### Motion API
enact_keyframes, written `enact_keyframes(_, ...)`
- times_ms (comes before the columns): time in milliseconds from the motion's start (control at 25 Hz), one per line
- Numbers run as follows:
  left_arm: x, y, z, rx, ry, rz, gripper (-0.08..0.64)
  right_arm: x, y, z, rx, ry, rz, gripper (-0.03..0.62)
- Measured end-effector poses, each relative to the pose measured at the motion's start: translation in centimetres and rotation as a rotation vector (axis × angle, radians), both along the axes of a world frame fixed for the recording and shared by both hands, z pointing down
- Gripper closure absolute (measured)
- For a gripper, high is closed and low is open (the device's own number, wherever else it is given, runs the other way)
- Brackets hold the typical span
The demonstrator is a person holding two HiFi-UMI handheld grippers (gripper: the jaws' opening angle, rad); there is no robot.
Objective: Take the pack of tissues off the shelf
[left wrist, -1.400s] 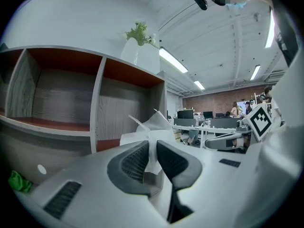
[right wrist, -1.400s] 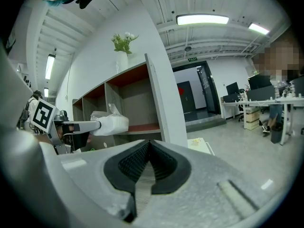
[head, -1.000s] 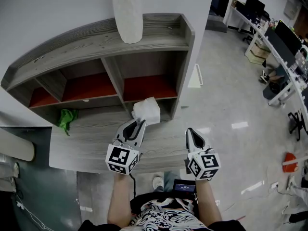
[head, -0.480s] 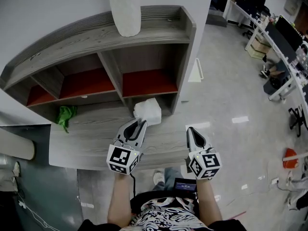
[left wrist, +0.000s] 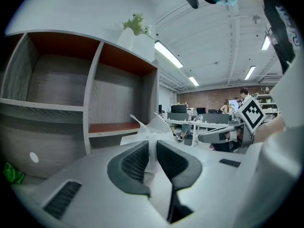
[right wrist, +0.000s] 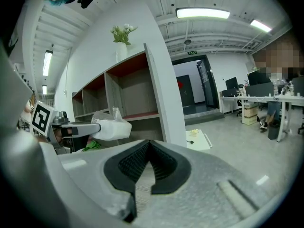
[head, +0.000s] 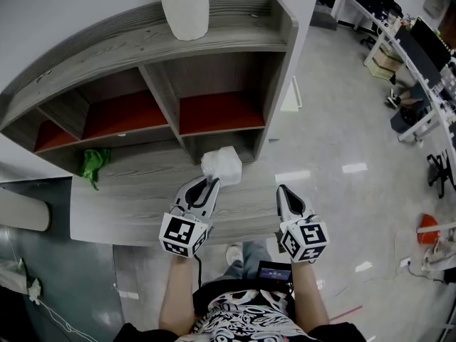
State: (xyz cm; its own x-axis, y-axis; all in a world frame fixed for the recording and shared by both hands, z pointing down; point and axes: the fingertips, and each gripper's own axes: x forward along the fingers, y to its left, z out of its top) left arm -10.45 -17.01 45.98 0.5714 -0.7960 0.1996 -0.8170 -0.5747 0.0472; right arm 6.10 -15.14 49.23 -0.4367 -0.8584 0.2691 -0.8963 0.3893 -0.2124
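Left tongs pinch the pack of tissues by its wrapper, at their 12 o'clock just outside the shelf, while right tongs at 3 o'clock sit closed, empty.

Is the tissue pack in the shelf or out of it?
Out: the left gripper is shut on the tissue pack, holding it clear in front of the shelf compartments.

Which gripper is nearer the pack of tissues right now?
Left. The left gripper has its fingers shut on the pack of tissues; the right gripper hangs apart to the pack's right, fingers together, holding nothing.
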Motion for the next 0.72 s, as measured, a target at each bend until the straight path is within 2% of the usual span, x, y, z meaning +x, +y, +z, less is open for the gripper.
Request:
enact_keyframes(480, 0.3, 0.0, 3.8, -0.079, 0.004, 0.009, 0.505, 0.9, -0.5, 2.5, -0.059, 0.017, 0.033, 0.588)
enact_keyframes(720, 1.3, 0.3, 6.3, -0.099, -0.068, 0.044, 0.506, 1.4, -0.3, 4.1, -0.098, 0.027, 0.031, 0.588)
